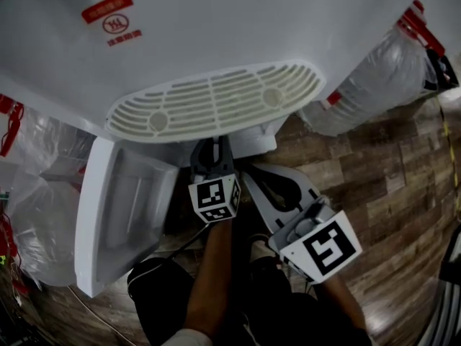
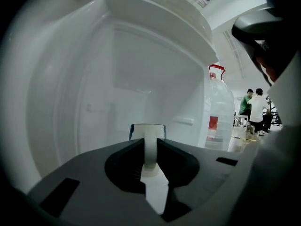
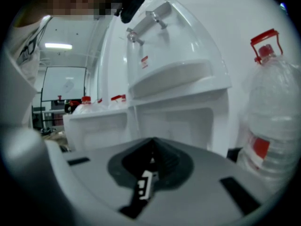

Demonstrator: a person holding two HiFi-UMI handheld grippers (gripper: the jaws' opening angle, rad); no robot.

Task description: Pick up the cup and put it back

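Note:
A cup (image 2: pixel 137 131) with a white handle and a bluish rim sits just inside the lower cabinet of a white water dispenser (image 2: pixel 141 69). My left gripper (image 2: pixel 149 147) is shut on the cup's handle. In the head view the left gripper (image 1: pixel 211 153) reaches under the dispenser's slotted drip tray (image 1: pixel 216 99), which hides the cup. My right gripper (image 1: pixel 265 184) hangs beside it to the right, outside the cabinet. In the right gripper view its jaws (image 3: pixel 151 158) meet with nothing between them, facing the dispenser's taps (image 3: pixel 146 25).
The cabinet door (image 1: pixel 119 207) stands open at the left. Large water bottles with red caps (image 1: pixel 382 78) (image 3: pixel 270 121) stand to the right of the dispenser on a wooden floor (image 1: pixel 389 193). Bagged bottles (image 1: pixel 36 193) lie at the left. People sit far off (image 2: pixel 254 107).

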